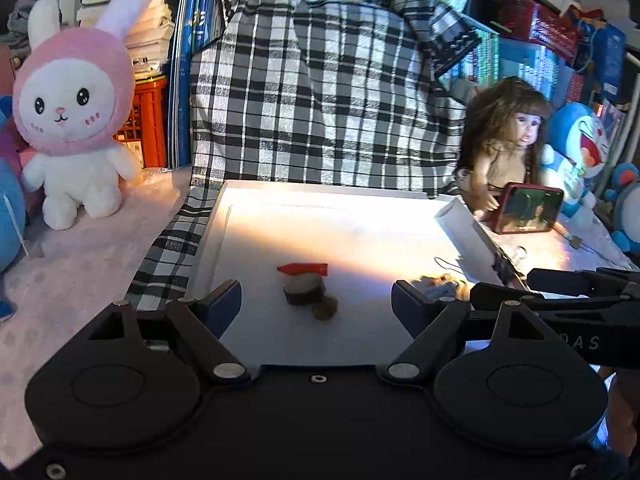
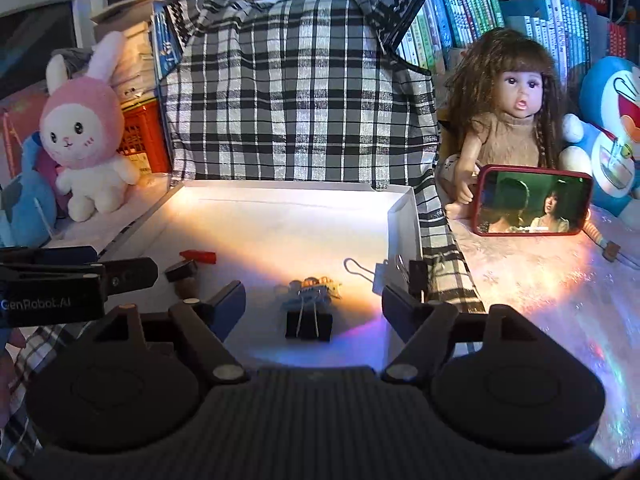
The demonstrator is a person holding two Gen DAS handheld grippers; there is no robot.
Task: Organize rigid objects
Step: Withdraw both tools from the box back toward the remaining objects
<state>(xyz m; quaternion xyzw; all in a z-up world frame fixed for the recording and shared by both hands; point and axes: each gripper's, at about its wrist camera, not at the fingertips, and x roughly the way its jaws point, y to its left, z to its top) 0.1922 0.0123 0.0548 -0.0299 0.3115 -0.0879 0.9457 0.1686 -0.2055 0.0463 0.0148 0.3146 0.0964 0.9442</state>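
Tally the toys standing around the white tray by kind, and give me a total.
Pink-and-white plush rabbit: 1
Brown long-haired doll: 1
Blue plush toys: 3 (one behind the rabbit, cartoon cat, small one at far right)
Total: 5

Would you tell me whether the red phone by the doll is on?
On: the red phone, leaning by the doll, shows a lit video picture.
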